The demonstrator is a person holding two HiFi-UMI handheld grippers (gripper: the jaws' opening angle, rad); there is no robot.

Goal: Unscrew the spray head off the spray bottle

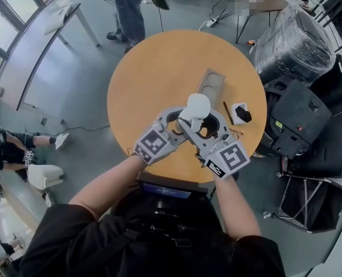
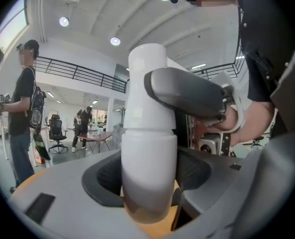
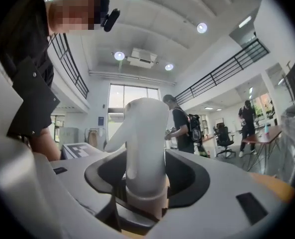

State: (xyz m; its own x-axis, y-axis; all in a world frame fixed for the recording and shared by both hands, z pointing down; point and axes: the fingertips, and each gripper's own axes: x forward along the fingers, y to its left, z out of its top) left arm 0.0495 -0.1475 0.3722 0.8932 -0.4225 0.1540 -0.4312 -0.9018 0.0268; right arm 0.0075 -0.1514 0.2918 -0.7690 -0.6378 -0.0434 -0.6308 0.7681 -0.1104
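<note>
The spray bottle point(image 1: 196, 107) is upright over the near half of the round wooden tabletop point(image 1: 142, 74); whether its base touches the wood I cannot tell; the left claw point(image 2: 148, 185) stands wide and holds the white body of the bottle, its dark pads pressing on both sides; the right claw point(image 3: 145, 185) is closed on the spray head point(image 3: 146, 133), low at the collar; in the right gripper view the nozzle points to the left; beyond the bottle lie a brown tray point(image 1: 210, 84), a dark stick point(image 1: 227, 113) and a small white and black object point(image 1: 240, 113).
</note>
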